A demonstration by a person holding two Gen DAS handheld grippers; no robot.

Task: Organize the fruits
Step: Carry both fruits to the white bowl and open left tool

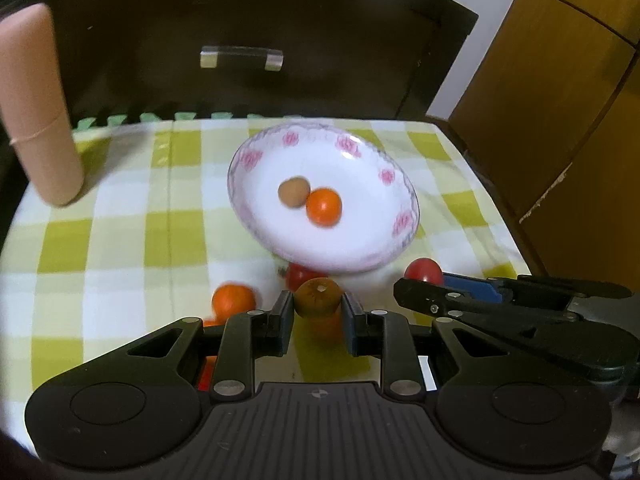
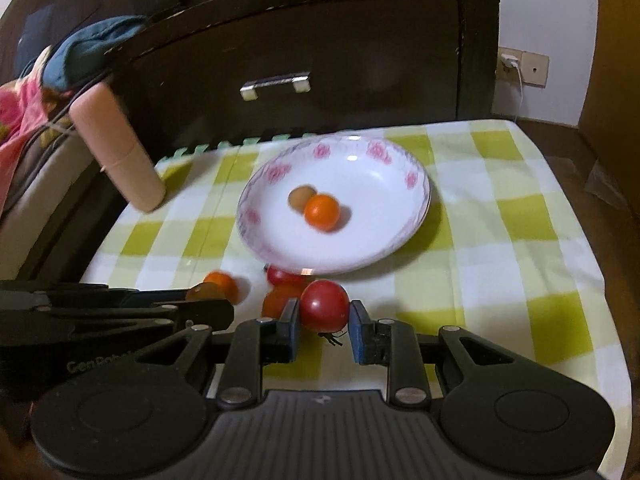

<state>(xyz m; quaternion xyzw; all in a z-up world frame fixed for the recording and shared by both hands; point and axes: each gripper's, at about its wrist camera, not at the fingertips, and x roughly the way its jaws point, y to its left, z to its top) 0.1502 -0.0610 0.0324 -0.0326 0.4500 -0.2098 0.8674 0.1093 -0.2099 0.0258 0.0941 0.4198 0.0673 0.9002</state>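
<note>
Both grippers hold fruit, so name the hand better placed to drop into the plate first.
Right, marginally. The right gripper holds its red tomato just before the floral plate rim; the left gripper with its brownish-orange fruit has a tomato between.

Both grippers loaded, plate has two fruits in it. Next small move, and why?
Probably carry both forward over the plate and release. The left gripper is shut on a brownish-orange fruit and the right gripper on a red tomato; both sit short of the plate's near rim. Inside, the orange fruit and brown fruit leave bare space around them.
</note>
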